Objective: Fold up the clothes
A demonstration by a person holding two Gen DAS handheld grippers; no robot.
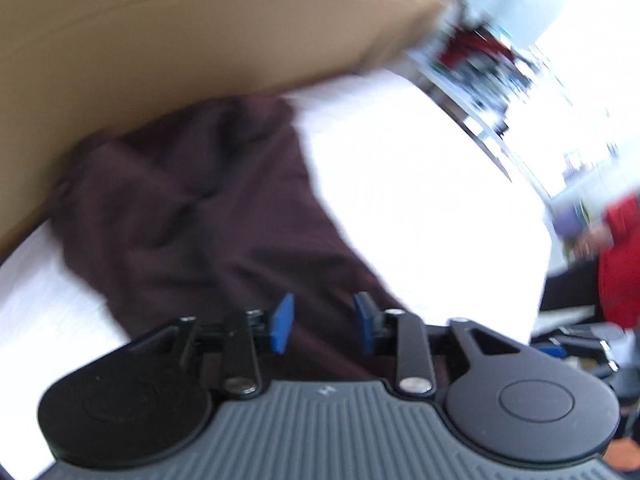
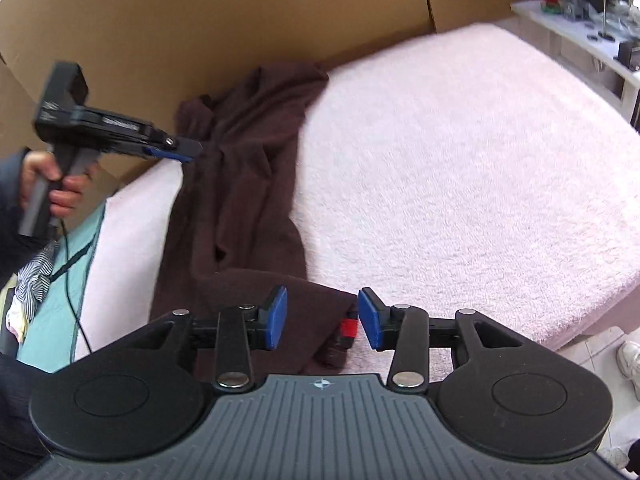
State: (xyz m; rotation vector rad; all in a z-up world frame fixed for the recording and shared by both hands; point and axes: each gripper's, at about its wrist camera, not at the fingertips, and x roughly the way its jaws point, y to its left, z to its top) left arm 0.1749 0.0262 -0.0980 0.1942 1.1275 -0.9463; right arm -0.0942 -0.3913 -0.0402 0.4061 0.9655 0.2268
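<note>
Dark brown garment (image 2: 240,184) laid lengthwise on pink padded surface (image 2: 460,168), against cardboard backing (image 2: 200,20); left gripper (image 1: 323,324) and right gripper (image 2: 322,317) jaws spread, empty, above near hem; likely released to regrip for fold.

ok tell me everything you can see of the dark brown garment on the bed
The dark brown garment looks like soft knit or fleece, deep maroon-brown. It lies crumpled in a long strip on the pale pink cover, its far end bunched against the cardboard sheet. The near end is folded over, with a small red tag at its edge. Neither tongs grip it: the right tongs and left tongs stand open above it, nothing between the pads.
</note>
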